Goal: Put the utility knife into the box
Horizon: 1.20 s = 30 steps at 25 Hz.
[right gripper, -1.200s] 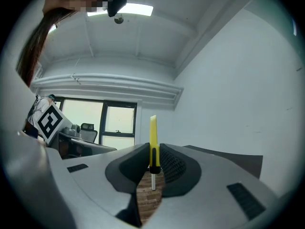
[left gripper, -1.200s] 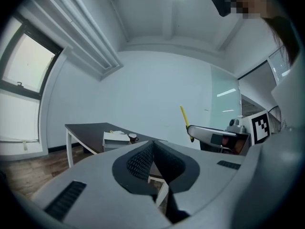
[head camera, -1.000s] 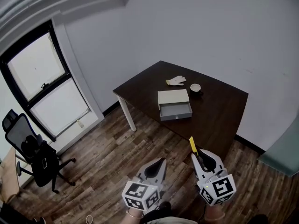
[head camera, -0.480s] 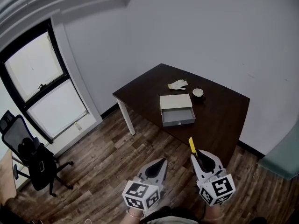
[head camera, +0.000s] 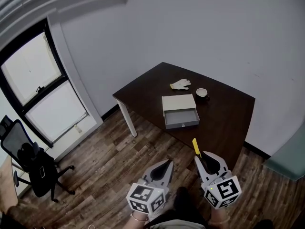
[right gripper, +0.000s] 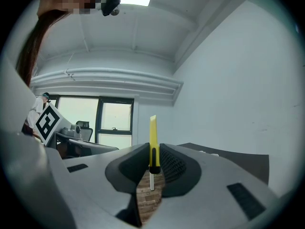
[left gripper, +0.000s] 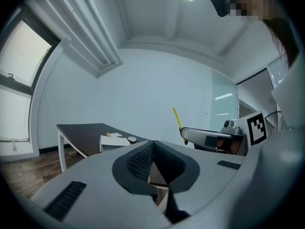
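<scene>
A yellow utility knife (head camera: pixel 196 147) sticks up from my right gripper (head camera: pixel 206 159), whose jaws are shut on it; in the right gripper view the knife (right gripper: pixel 153 142) stands upright between the pads. My left gripper (head camera: pixel 163 165) is shut with nothing in it, and its pads meet in the left gripper view (left gripper: pixel 152 157). The grey box (head camera: pixel 179 110), an open drawer-like case, lies on the dark table (head camera: pixel 228 118) well ahead of both grippers. From the left gripper view the box (left gripper: pixel 113 140) is small and far off.
A white glove (head camera: pixel 180 84) and a small white cup (head camera: pixel 201 91) lie behind the box on the table. A black office chair (head camera: pixel 33 163) stands at the left by the window (head camera: pixel 38 85). Wooden floor lies between me and the table.
The view has shifted slightly; the table and box sit a little nearer and more central. Both grippers hold the same pose, the knife still in the right one.
</scene>
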Motion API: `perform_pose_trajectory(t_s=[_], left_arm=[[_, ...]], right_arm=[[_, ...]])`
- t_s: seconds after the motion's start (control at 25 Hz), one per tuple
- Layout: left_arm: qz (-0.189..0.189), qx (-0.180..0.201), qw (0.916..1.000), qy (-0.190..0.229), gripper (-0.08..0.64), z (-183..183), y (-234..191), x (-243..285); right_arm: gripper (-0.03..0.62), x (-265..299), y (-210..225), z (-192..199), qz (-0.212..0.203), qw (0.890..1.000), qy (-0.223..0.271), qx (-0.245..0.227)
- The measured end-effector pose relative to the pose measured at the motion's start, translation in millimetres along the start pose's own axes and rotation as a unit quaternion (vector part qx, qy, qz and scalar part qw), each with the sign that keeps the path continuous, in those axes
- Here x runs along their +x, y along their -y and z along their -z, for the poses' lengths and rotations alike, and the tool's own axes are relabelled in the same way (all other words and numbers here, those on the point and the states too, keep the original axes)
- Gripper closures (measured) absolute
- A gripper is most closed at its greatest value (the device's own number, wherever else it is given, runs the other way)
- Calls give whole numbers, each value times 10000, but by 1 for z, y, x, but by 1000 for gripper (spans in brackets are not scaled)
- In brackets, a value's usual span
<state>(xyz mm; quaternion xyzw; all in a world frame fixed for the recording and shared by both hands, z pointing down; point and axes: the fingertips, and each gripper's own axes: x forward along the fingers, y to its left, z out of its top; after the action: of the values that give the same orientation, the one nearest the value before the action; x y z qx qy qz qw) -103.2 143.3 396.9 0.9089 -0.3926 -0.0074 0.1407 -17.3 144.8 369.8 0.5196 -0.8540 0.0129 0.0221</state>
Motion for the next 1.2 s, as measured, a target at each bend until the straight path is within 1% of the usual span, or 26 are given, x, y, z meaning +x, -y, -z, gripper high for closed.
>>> perform_pose_trajectory(t_s=[0.24,0.56,1.2], left_arm=[[7,85,10000,13,541,-9,-8,23],[-41,149,9999,19,541,-25,-32,60],[-83,146,9999,-37,541,-45,-71,174]], right_arm=[[522,20,19,-4,-42,10000,40,-11],[522,56,48,-6,-83,10000,-5,26],[522,136,136,-3,-188,9997,-69,151]])
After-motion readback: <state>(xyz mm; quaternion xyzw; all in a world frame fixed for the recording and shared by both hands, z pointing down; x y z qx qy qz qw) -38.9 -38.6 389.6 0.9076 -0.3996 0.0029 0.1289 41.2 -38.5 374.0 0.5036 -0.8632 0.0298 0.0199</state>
